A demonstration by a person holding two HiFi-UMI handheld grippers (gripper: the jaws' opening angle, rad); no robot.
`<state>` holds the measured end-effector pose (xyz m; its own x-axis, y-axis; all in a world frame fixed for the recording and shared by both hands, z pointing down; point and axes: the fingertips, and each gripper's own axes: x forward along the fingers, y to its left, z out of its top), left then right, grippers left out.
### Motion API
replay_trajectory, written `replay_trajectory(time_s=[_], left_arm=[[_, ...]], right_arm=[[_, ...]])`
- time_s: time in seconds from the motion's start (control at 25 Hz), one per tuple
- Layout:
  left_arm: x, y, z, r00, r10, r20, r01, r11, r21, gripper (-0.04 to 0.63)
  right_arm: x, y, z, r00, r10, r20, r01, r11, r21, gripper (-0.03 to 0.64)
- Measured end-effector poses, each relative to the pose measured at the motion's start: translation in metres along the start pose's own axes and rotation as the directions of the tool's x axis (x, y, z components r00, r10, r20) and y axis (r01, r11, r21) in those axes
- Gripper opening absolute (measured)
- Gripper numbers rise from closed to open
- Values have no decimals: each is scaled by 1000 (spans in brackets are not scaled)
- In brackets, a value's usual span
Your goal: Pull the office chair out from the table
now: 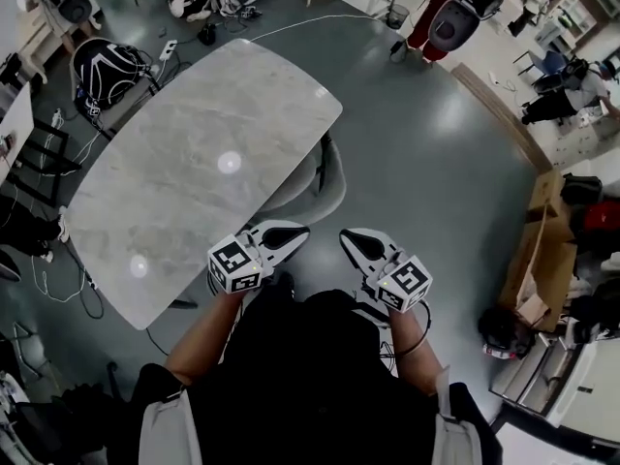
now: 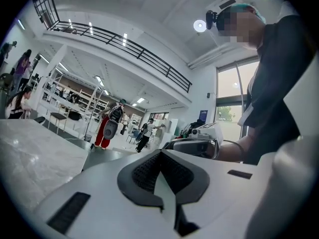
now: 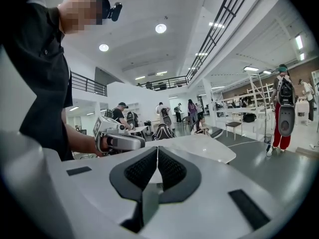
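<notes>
The grey office chair (image 1: 332,184) stands tucked in at the near right edge of the long marble table (image 1: 194,163); only its curved back shows. My left gripper (image 1: 294,231) and right gripper (image 1: 352,237) hang side by side just short of the chair back, both shut and holding nothing, apart from the chair. In the left gripper view the shut left gripper (image 2: 160,169) faces across the table top (image 2: 35,153), with the right gripper (image 2: 192,144) beside it. In the right gripper view the shut right gripper (image 3: 157,169) faces the table (image 3: 199,146), with the left gripper (image 3: 119,141) beside it.
Golf bags (image 1: 107,71) and cables (image 1: 58,279) lie on the floor left of the table. Cardboard boxes (image 1: 542,250) and shelving stand at the right. A person in red trousers (image 1: 436,17) with a golf bag stands beyond the table, with other people farther off.
</notes>
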<state>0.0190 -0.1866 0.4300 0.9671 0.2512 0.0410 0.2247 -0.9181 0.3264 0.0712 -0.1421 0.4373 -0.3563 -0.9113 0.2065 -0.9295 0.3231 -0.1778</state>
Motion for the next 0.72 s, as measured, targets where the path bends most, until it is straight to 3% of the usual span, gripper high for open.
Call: replay_trajectory(time_s=[0.2, 0.4, 0.52, 0.72], left_arm=[[18, 22, -5, 998, 65, 1, -65, 998, -25, 12], [27, 67, -8, 981, 193, -12, -194, 981, -21, 12], [34, 76, -11, 959, 281, -29, -282, 959, -28, 12], [64, 80, -34, 924, 344, -165, -326, 937, 126, 12]], right_arm=[[9, -41, 0, 997, 62, -43, -62, 998, -8, 20], [41, -80, -5, 978, 169, -125, -181, 980, -86, 19], [51, -96, -19, 941, 226, -252, -276, 943, -184, 20], [51, -115, -48, 847, 314, -429, -464, 832, -306, 20]])
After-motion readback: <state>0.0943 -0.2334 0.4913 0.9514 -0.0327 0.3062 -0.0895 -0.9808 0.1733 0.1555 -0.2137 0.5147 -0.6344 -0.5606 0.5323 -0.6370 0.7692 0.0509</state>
